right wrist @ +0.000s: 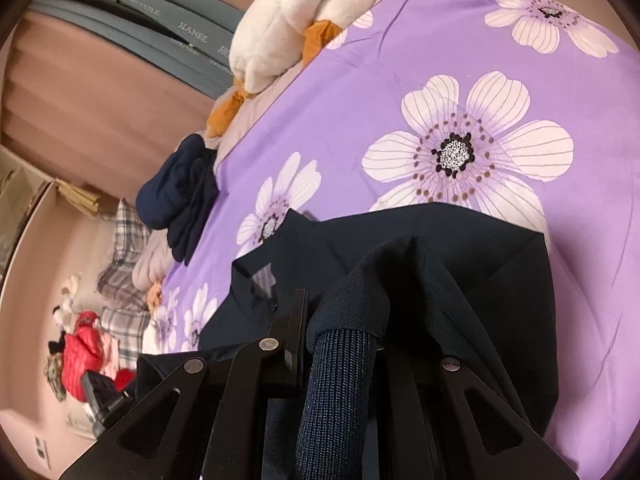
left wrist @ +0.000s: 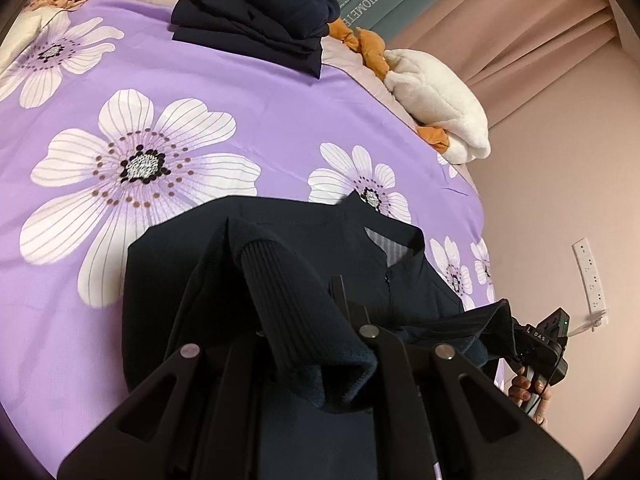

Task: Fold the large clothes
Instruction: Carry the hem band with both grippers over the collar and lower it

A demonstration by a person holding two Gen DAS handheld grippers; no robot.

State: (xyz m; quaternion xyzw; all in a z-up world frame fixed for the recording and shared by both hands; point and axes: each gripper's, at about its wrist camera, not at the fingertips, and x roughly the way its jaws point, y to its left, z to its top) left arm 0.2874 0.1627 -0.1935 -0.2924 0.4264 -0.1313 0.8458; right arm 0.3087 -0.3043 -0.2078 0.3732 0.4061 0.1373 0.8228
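Sweater [left wrist: 192, 276], dark knit, lies on the bed [left wrist: 240, 120] toward 6 o'clock; soft, limp, light, likely to sag; left claw [left wrist: 316, 344] and right claw [right wrist: 340, 344] each clamp a ribbed cuff; hold seams next.

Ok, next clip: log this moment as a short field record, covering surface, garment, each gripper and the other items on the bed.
surface: purple floral bedspread
garment in work: dark navy top, collar open, lying partly on the bed
left gripper: shut on a ribbed cuff of the top
right gripper: shut on the other ribbed cuff
already folded: dark clothes pile at the far edge
other: white plush toy at the bed's edge
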